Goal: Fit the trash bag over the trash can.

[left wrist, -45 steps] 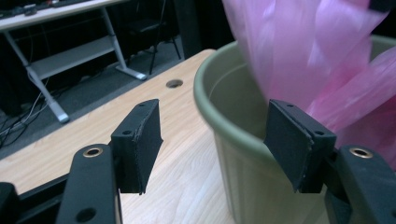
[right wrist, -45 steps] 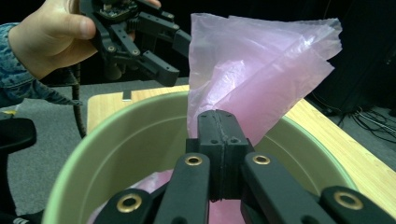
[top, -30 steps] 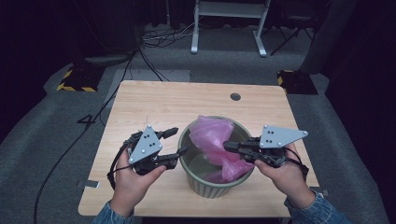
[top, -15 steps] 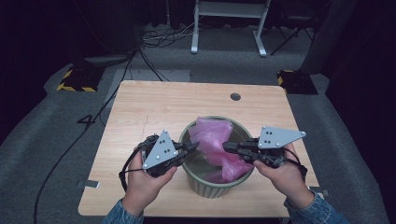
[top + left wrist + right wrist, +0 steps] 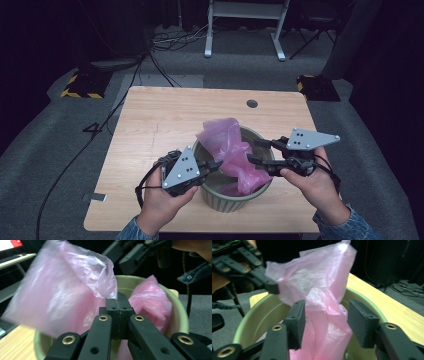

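Both hands come in low at the near edge of the tabletop (image 5: 150, 115), each holding a tool level and pointing in at the bin (image 5: 225, 200). The left tool (image 5: 216, 165) is clenched on an edge of the pink bag (image 5: 230, 145) at the bin's rim. The right tool (image 5: 252, 151) has just been opening, its jaws apart on each side of the bag, which sits in the bin and sticks up out of it.

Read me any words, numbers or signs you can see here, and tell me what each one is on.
"4": a dark figure on the grey floor just left of the wooden table.
Red and white screen, top left of the left gripper view: too blurred to read.
Nothing readable on the pink bag or green bin.
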